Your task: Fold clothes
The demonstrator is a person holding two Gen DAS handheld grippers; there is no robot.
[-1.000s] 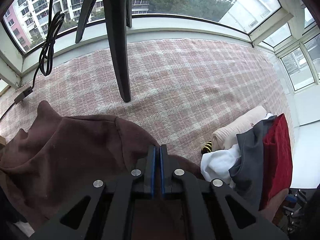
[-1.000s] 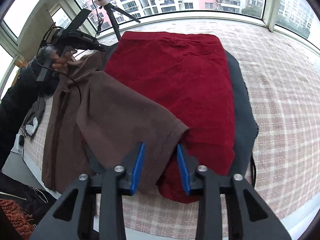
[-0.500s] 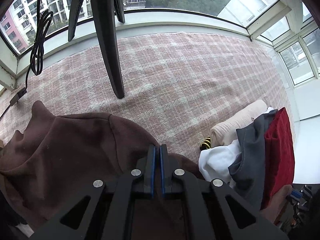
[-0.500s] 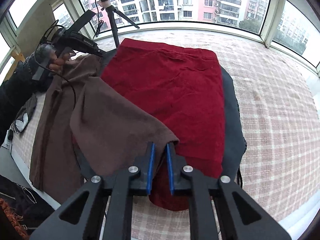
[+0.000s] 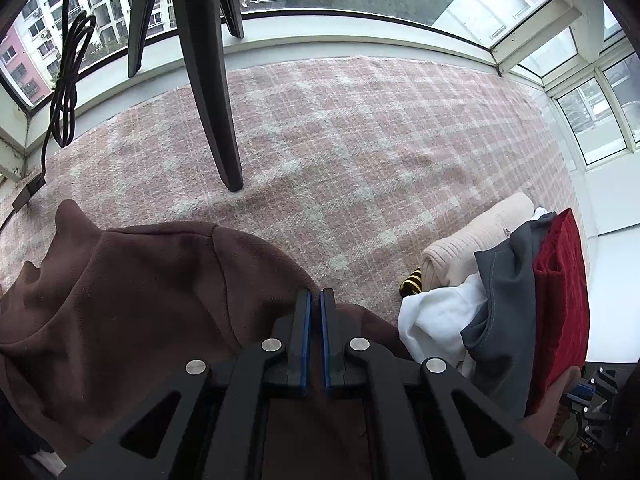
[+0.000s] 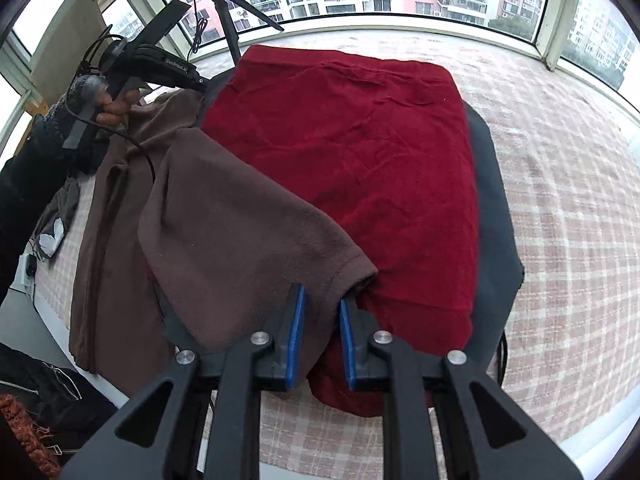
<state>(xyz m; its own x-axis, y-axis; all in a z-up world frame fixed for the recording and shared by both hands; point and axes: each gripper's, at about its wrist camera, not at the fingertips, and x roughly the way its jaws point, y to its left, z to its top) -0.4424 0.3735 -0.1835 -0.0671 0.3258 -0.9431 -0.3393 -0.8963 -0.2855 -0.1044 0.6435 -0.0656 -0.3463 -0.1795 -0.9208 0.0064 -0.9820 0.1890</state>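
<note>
A brown fleece top (image 6: 224, 216) lies partly over a folded red garment (image 6: 360, 152) that rests on a dark grey one (image 6: 494, 216). My right gripper (image 6: 321, 300) stands at the brown sleeve's cuff, jaws a little apart, with the cuff between the blue pads. My left gripper (image 5: 315, 304) is shut on the brown top (image 5: 132, 292) at its far end; it also shows in the right wrist view (image 6: 200, 80), held by a hand.
A pink plaid cloth (image 5: 360, 140) covers the surface. A tripod leg (image 5: 212, 92) stands on it ahead of the left gripper. Cream, white, grey and red clothes (image 5: 500, 292) are piled at the right. Windows surround the space. Dark clothes (image 6: 44, 392) lie low left.
My right gripper's jaws closed around the brown cuff half a second ago and now stand a little wider. My left gripper stays shut on the top and has shifted slightly.
</note>
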